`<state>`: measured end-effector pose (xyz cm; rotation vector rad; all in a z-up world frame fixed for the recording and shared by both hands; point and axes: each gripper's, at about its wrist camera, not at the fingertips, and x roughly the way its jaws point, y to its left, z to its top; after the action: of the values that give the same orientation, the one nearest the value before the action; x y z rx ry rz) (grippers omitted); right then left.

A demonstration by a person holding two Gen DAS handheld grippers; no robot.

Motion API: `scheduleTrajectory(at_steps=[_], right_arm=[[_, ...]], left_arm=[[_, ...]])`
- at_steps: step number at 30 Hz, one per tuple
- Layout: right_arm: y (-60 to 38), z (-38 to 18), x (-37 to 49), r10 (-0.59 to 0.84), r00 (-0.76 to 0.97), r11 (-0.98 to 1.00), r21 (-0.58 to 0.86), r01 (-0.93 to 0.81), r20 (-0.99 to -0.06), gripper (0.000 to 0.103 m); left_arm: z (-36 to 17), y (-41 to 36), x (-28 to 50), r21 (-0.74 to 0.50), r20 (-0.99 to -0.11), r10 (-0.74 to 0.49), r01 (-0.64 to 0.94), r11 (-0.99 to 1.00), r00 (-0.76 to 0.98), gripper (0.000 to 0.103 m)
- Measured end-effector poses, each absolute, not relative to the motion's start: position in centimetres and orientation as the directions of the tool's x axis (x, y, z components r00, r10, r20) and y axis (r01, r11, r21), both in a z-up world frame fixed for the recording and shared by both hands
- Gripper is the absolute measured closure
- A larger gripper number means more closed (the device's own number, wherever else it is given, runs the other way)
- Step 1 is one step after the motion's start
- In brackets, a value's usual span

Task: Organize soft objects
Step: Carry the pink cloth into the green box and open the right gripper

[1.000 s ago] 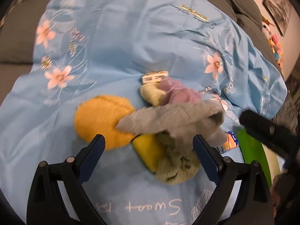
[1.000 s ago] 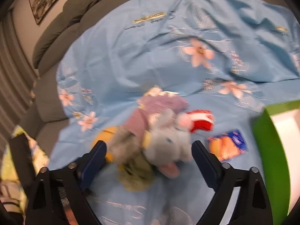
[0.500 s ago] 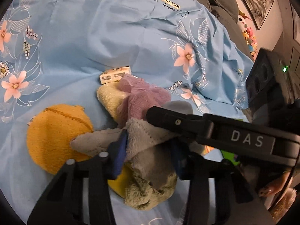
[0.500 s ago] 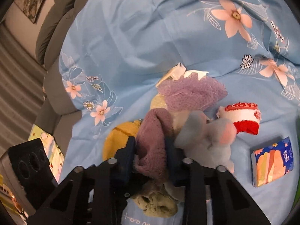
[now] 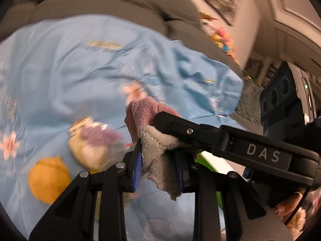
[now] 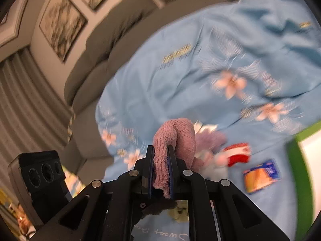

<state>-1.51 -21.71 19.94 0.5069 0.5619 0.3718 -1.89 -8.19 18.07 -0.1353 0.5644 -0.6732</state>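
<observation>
1. Blue floral sheet drapes the grey sofa; an orange round plush and a cream plush lie on it at the left.
2. Left gripper is closing narrow on a grey cloth, which hangs down between its pads.
3. Right gripper is clamped tight on a pink towel, which arches up over the fingertips.
4. Green bin sits right of both, nearest the right hand; I'd carry rightward.

Nubby pink terry cloth, fuzzy grey towel, smooth, faintly glossy blue sheet.
</observation>
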Motion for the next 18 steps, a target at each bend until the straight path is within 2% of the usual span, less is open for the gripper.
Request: scheduleTrajectory(at_steps=[12, 18], right_arm=[[-34.4, 21.1, -10.3, 0.118, 0.919, 0.815, 0.565, 0.127, -0.377, 0.089], [-40.2, 19.8, -12.6, 0.029, 0.922, 0.749, 0.619, 0.236, -0.387, 0.089]], left_arm=[[18.3, -22.7, -4.7, -0.317, -0.458, -0.795, 0.762, 0.564, 0.399, 0.078], [16.9, -28.5, -5.0, -0.354, -0.48, -0.828, 0.799, 0.486, 0.291, 0.078]])
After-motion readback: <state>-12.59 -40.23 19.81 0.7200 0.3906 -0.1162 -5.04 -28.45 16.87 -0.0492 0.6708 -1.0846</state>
